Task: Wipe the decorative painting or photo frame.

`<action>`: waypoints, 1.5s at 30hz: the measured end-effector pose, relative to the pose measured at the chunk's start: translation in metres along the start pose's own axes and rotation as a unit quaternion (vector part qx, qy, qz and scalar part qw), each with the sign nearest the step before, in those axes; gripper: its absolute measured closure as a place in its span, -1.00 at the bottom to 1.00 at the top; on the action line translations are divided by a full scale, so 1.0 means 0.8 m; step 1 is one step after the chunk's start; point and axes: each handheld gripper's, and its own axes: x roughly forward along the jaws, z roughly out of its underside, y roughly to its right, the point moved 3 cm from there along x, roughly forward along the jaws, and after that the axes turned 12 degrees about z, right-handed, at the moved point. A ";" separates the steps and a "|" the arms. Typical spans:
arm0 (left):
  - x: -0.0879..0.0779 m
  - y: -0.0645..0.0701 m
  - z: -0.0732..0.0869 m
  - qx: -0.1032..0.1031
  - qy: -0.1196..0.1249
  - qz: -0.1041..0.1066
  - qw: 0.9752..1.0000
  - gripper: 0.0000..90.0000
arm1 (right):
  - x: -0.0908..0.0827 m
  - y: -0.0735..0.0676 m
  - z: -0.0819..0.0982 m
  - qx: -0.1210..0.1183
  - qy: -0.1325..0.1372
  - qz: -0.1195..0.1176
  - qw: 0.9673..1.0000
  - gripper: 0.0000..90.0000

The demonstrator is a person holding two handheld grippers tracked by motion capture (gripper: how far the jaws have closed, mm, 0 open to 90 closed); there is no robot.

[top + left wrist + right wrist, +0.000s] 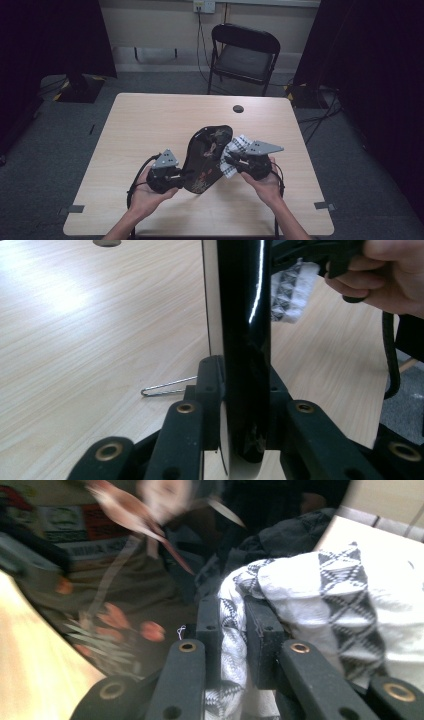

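Black tray (202,160), glossy with a flower print, is held tilted above the near half of the table (150,120), its long axis running from the near edge up toward the far right corner. Its near rim is clamped by the left gripper (181,176). A checked cloth (234,152), pinched in the closed jaws of the right gripper (231,161), is pressed against the tray's right side, so the wiping stroke is judged to follow that long axis.

Cloth (235,152) right of tray (205,157)
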 end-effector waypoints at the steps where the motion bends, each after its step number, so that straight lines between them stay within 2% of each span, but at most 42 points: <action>1: 0.000 -0.001 0.000 -0.002 0.001 0.000 1.000 0.74 | -0.001 -0.005 -0.003 -0.004 0.005 -0.002 1.000 0.75; 4: 0.000 -0.001 0.000 -0.006 0.002 0.000 1.000 0.74 | -0.001 -0.022 -0.012 -0.015 0.015 -0.013 1.000 0.75; 8: 0.000 -0.001 0.000 -0.006 0.002 0.000 1.000 0.74 | 0.001 -0.042 -0.015 -0.032 0.015 -0.039 0.999 0.75; 10: 0.000 -0.001 0.000 -0.005 0.002 0.000 1.000 0.73 | 0.004 -0.044 -0.013 -0.022 0.007 -0.062 0.998 0.75; 13: 0.000 -0.001 0.000 -0.005 0.003 0.001 1.000 0.73 | 0.005 -0.041 -0.012 -0.022 0.006 -0.063 0.998 0.76; 14: 0.000 -0.001 0.000 -0.005 0.002 0.000 1.000 0.73 | 0.006 -0.032 -0.009 -0.036 0.000 -0.042 0.998 0.76; 15: 0.000 -0.001 0.000 -0.005 0.002 0.000 1.000 0.73 | 0.006 -0.032 -0.009 -0.036 0.000 -0.042 0.998 0.76; 18: 0.000 -0.001 0.000 -0.004 0.002 0.001 1.000 0.73 | 0.008 0.000 0.004 -0.007 -0.012 0.000 1.000 0.76; 19: 0.000 -0.001 0.000 -0.004 0.002 0.001 1.000 0.73 | 0.008 0.000 0.004 -0.007 -0.012 0.000 1.000 0.76; 20: 0.000 -0.001 -0.001 -0.005 0.002 0.002 1.000 0.73 | 0.007 0.011 0.009 0.008 -0.014 0.006 1.000 0.76; 21: 0.000 -0.002 -0.001 -0.005 0.002 0.002 1.000 0.73 | 0.007 0.010 0.009 0.007 -0.014 0.006 1.000 0.76; 25: 0.000 -0.002 -0.001 -0.004 -0.002 0.002 1.000 0.73 | 0.007 -0.004 0.004 -0.005 -0.006 -0.007 1.000 0.76; 26: 0.000 -0.002 -0.001 -0.005 0.000 0.001 1.000 0.73 | 0.007 -0.011 0.001 -0.012 -0.003 -0.016 1.000 0.76; 27: 0.000 -0.002 -0.001 -0.005 0.001 0.001 1.000 0.73 | 0.007 -0.026 -0.004 -0.026 0.004 -0.030 0.999 0.75; 28: 0.000 -0.002 0.000 -0.004 -0.001 0.000 1.000 0.73 | 0.007 -0.026 -0.004 -0.026 0.004 -0.030 0.999 0.75; 31: -0.001 -0.003 0.000 -0.004 0.000 -0.002 1.000 0.73 | 0.008 -0.046 -0.008 -0.041 0.008 -0.051 0.998 0.75; 33: -0.001 -0.003 0.000 -0.004 0.000 -0.003 1.000 0.73 | 0.009 -0.050 -0.007 -0.046 0.008 -0.058 0.997 0.76; 38: -0.001 -0.004 -0.001 -0.004 0.002 -0.002 1.000 0.73 | 0.011 -0.034 -0.004 -0.039 0.002 -0.040 0.998 0.76; 39: -0.001 -0.004 -0.001 -0.003 0.001 -0.002 1.000 0.73 | 0.011 -0.026 -0.001 -0.033 0.000 -0.032 0.999 0.76; 40: -0.001 -0.004 -0.001 -0.003 0.002 -0.001 1.000 0.73 | 0.014 -0.009 0.007 -0.016 -0.009 -0.012 1.000 0.76; 42: 0.000 -0.004 -0.001 -0.004 0.002 -0.002 1.000 0.72 | 0.017 0.000 0.014 -0.003 -0.017 -0.007 1.000 0.75; 45: 0.001 -0.004 -0.002 -0.005 0.003 -0.001 1.000 0.72 | 0.019 -0.001 0.016 -0.004 -0.017 -0.009 1.000 0.75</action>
